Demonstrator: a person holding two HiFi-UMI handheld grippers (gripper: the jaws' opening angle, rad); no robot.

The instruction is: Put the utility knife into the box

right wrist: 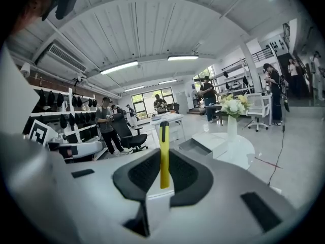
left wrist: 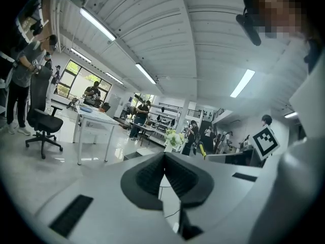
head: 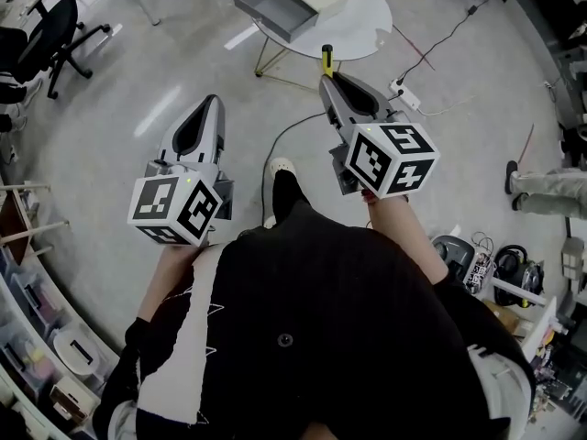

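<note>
- Step in hand: carry. You've got the utility knife [right wrist: 164,154] gripped but it's not at the box [head: 268,18] yet.
- R tool [head: 328,81]: jaws clamped on the yellow knife body. The black-capped end pokes out past the jaw tips, so the grip looks to be on the lower part only.
- L tool [head: 211,104]: jaws pressed together w/ nothing between them. It's idle, held at approx 9 o'clock of the R tool, well apart from it.
- Box: grey, open top, looks empty. It sits on the round white surface [head: 367,21] near the edge facing you, at approx 11 o'clock of the knife tip in the head view.
- Knife is in the air over the floor, short of the surface and touching nothing but the jaws.
- Next move, as I judge it: push the R tool fwd toward 11–12 o'clock till the knife is over the box opening. Drop it low inside the walls, then spread the jaws.
- Watch the vase [right wrist: 232,128] w/ flowers at approx 3 o'clock of the box in the right gripper view. Come in from the near side and don't swing wide.
- Tilt the knife flatter before letting go — end-on it could bounce out or lean on the rim.
</note>
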